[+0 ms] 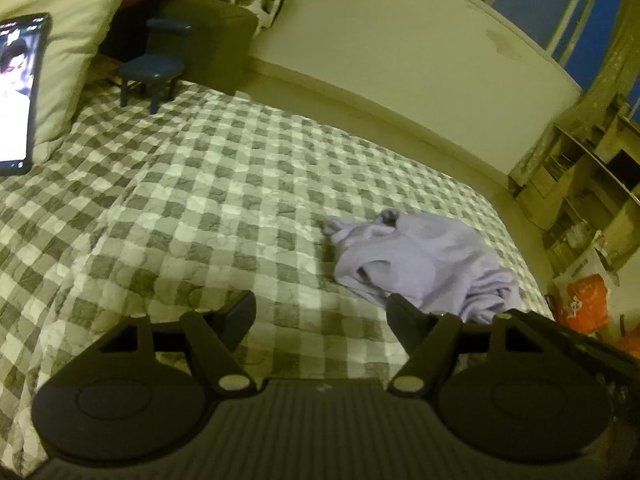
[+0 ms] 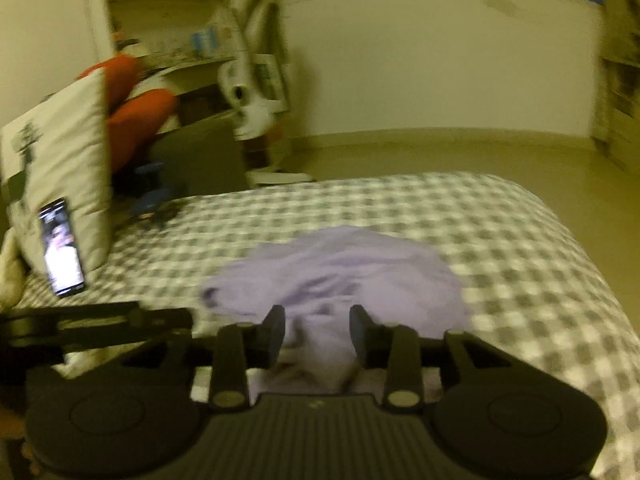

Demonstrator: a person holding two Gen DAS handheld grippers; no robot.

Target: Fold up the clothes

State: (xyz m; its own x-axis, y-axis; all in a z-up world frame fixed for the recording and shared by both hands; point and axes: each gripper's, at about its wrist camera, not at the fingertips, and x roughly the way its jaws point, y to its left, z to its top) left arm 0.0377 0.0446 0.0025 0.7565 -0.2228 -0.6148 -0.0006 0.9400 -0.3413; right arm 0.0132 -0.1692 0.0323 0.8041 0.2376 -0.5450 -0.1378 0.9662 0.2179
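A crumpled lilac garment (image 1: 424,258) lies in a heap on the checked bedspread (image 1: 200,208), near the bed's right edge. My left gripper (image 1: 322,314) is open and empty, above the bedspread, just left of and short of the heap. In the blurred right wrist view the same garment (image 2: 340,268) lies straight ahead. My right gripper (image 2: 317,326) is open, its fingers apart over the near edge of the cloth, holding nothing. The left gripper's body (image 2: 100,326) shows at the left there.
A phone (image 1: 16,92) with a lit screen leans on a cream pillow (image 1: 68,28) at the left. A small dark stool (image 1: 150,76) stands at the bed's far edge. Shelves (image 1: 580,184) and an orange bag (image 1: 584,300) are beyond the right edge.
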